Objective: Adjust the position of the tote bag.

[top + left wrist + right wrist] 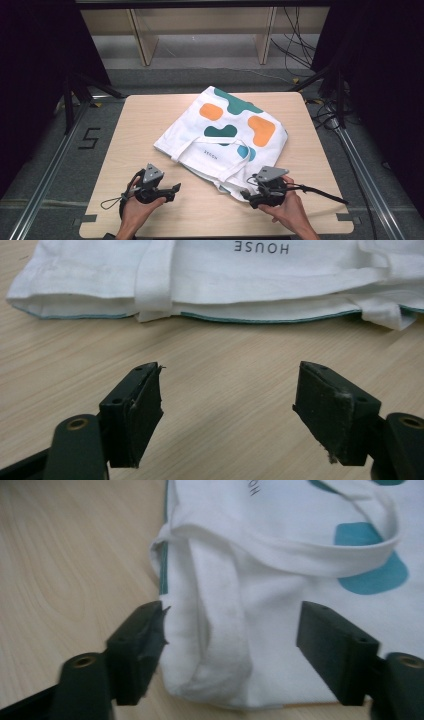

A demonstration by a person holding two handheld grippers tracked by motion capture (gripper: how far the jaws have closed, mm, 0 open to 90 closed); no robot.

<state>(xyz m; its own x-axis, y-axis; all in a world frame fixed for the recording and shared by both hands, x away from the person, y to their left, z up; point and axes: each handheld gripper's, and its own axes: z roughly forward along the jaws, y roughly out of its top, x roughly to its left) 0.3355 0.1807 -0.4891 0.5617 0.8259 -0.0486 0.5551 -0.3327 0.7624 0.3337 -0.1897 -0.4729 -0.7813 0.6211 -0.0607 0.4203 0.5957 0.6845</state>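
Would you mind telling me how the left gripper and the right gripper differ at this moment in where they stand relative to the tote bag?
The left gripper has bare table between its jaws, with the tote bag lying apart ahead of it; the right gripper has the bag's corner and a strap between its jaws. In the high view, the left gripper sits off the bag's edge, the right at its near corner. Both stand open, gripping nothing.

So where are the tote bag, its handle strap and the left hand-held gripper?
tote bag (227, 131): high view, printed front.
handle strap (320, 560): right gripper view, loop's middle.
left hand-held gripper (227, 405): left gripper view, between open jaws.
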